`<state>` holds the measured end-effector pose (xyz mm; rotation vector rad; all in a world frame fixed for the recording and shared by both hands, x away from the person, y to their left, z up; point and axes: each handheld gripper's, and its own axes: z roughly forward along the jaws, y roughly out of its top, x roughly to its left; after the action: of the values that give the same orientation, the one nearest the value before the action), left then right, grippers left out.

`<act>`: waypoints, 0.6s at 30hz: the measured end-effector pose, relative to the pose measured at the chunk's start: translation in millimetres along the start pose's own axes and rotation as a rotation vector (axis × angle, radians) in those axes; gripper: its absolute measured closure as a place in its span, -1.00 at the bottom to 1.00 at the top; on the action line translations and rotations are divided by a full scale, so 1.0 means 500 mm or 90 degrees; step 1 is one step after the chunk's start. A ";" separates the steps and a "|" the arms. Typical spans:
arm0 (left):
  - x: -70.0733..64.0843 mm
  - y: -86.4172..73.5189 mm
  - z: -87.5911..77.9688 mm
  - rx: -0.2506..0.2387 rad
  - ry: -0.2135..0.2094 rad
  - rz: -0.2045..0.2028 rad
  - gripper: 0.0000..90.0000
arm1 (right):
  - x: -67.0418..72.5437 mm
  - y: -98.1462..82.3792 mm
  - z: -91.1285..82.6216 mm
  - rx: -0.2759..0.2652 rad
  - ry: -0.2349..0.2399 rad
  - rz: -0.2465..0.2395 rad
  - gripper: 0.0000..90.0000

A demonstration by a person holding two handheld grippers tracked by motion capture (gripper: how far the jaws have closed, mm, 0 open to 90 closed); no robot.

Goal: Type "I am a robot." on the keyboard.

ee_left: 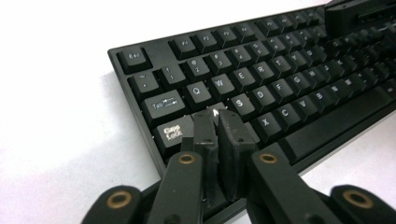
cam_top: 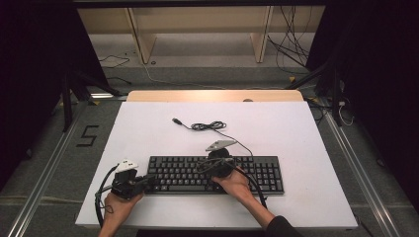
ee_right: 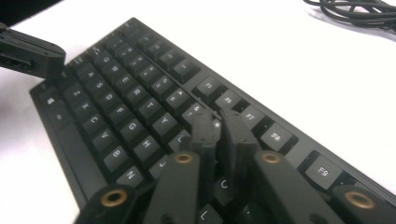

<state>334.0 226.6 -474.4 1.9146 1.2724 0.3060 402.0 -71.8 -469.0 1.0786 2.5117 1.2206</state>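
Black full-size keyboard [cam_top: 215, 174] with white legends lies flat near the worktop's [cam_top: 148, 128] front edge, its cable [cam_top: 210, 126] coiled behind it. Left gripper [ee_left: 216, 116], jaws nearly together, grasping nothing, tips over the A key. Right gripper [ee_right: 218, 122] likewise clenched on nothing, above the number row.

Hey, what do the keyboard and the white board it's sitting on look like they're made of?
The keyboard looks like black plastic, matte to slightly satin: moulded keycaps with printed white legends and soft highlights in the left gripper view. The white board looks like a matte sheet, perhaps foam board or painted wood; its even, glare-free surface leaves that open.
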 end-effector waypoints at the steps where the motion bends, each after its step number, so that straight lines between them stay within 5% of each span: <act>1: -0.001 0.000 -0.001 -0.006 -0.001 0.000 0.86 | 0.000 0.000 -0.002 -0.001 0.003 -0.001 0.86; 18: -0.006 0.008 -0.013 -0.067 -0.042 -0.030 0.01 | 0.014 0.003 -0.029 -0.036 0.037 0.002 -0.08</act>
<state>331.4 226.6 -466.6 1.7892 1.2313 0.2785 391.8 -75.6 -457.4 1.0492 2.5021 1.3343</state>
